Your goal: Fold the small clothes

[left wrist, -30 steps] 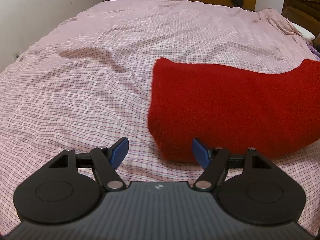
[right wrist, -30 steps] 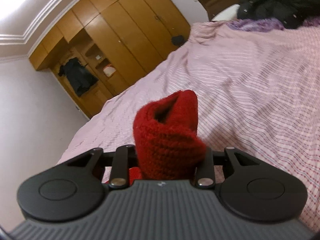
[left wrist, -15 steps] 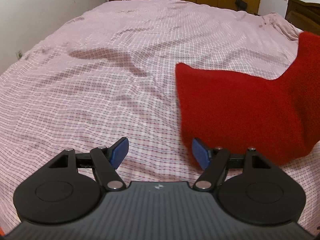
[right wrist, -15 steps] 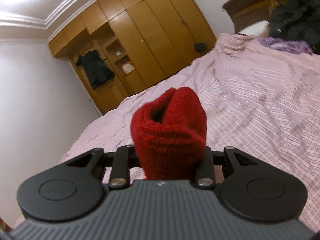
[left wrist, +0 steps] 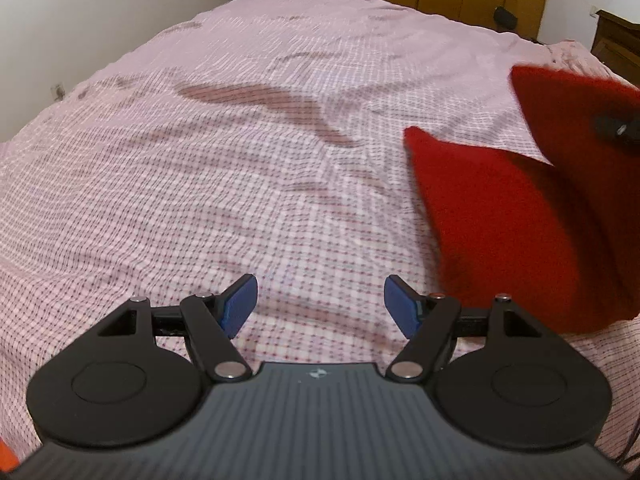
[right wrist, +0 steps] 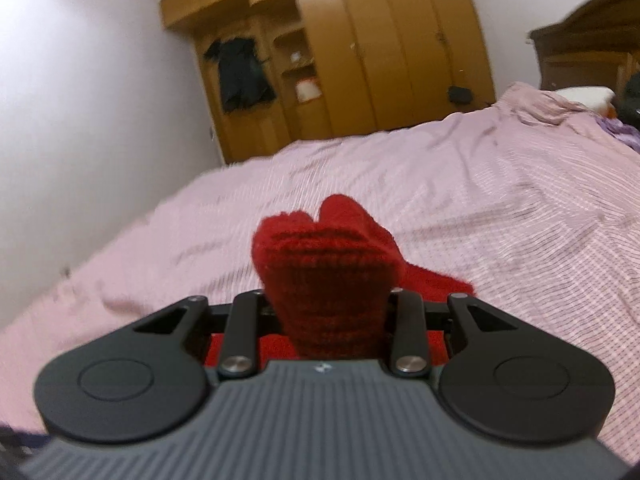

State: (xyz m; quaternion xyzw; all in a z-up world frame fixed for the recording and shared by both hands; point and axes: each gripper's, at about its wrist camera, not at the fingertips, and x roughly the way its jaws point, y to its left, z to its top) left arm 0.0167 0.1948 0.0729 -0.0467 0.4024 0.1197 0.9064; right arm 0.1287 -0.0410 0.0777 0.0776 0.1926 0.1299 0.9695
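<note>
Red knit garment in right gripper (bunched)

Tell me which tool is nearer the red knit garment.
Right. The right tool is clamped on the red knit garment; the left tool is open beside it, not touching.

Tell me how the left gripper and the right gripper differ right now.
The left gripper is open, with only checked bedsheet between its blue pads; the right gripper is shut on a bunched end of the red knit garment. The left gripper's pads show plainly, while the right gripper's are hidden by the knit. Both have the same black build and point out over the bed.
</note>
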